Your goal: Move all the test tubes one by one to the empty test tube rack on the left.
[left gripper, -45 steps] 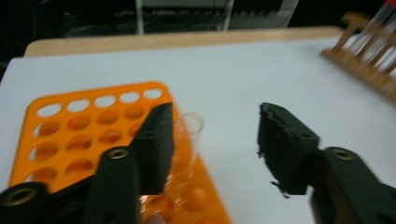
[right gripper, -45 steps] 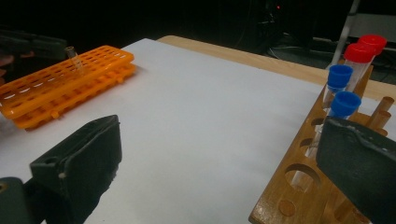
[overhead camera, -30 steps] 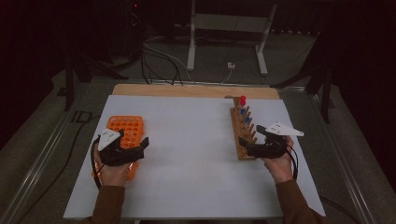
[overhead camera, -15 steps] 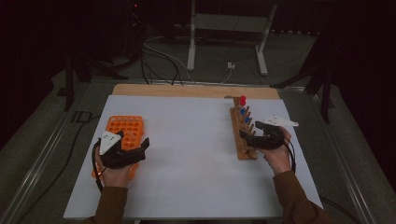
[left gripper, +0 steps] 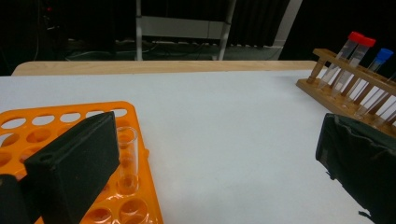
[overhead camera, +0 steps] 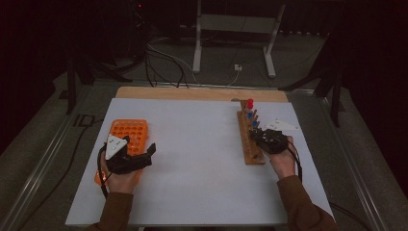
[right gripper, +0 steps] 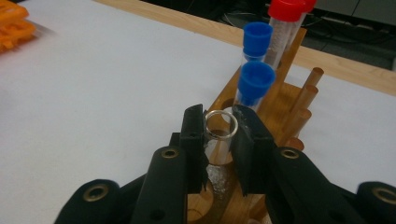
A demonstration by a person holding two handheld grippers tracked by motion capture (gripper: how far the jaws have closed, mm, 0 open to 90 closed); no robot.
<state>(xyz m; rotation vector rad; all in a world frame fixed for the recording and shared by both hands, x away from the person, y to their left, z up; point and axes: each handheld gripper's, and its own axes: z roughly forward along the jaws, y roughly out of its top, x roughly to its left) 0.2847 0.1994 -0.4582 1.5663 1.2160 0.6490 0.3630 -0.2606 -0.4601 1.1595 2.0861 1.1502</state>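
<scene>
Right gripper [right gripper: 218,128] jaws have just been closing and now pinch an uncapped clear tube [right gripper: 220,133] by its rim, tube standing in the wooden rack [overhead camera: 250,142] at right of tabletop [overhead camera: 192,144].

Risk: thin glassy wall is slick and round, could slip or crack if squeezed hard; a tilted lift may jam in the hole or knock the blue-capped tube [right gripper: 254,84] just behind.

Left gripper [left gripper: 210,158] jaws wide apart w/ nothing between, over the orange plastic rack [left gripper: 140,186].

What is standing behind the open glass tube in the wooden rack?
Behind the uncapped tube, gripped by the right tongs, stand two blue-capped tubes, then red-capped ones. The wooden rack hides their bottoms.
</scene>
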